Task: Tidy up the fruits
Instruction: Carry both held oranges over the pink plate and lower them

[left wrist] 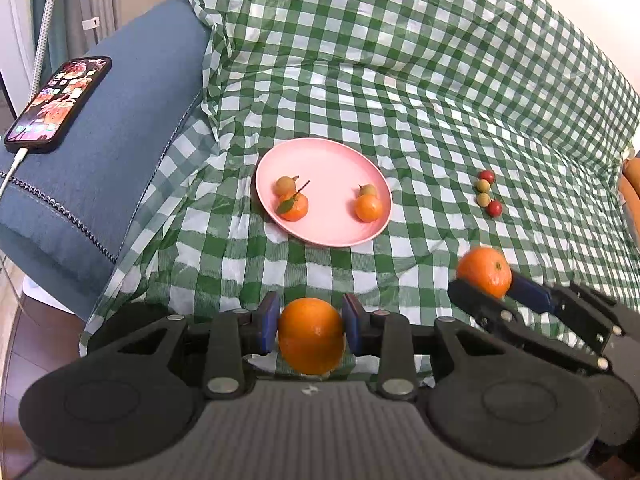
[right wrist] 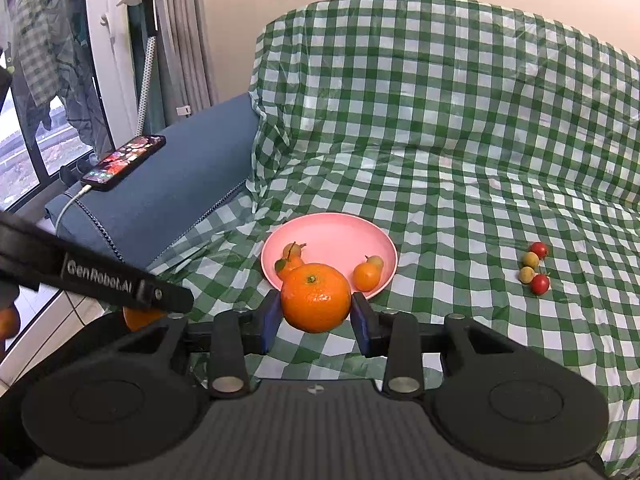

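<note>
Left tool [left wrist: 310, 326]: I clamp a round orange mandarin [left wrist: 311, 334].
Right tool [right wrist: 316, 312]: I clamp another stem-up orange mandarin [right wrist: 315, 297].
Round pink plastic plate [left wrist: 332, 160]: at 12 o'clock, holding four small fruits.

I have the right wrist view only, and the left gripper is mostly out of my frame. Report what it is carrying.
Observer: The left gripper is shut on an orange, pads against both sides.
Operator: Tell me what the phone sits on.
Observer: In the left view the phone lies screen lit on the blue armrest, cable plugged in.
Operator: Report anything past the cloth's right edge.
Observer: An orange-coloured object shows there, cut off by the frame; I cannot tell what it is.
</note>
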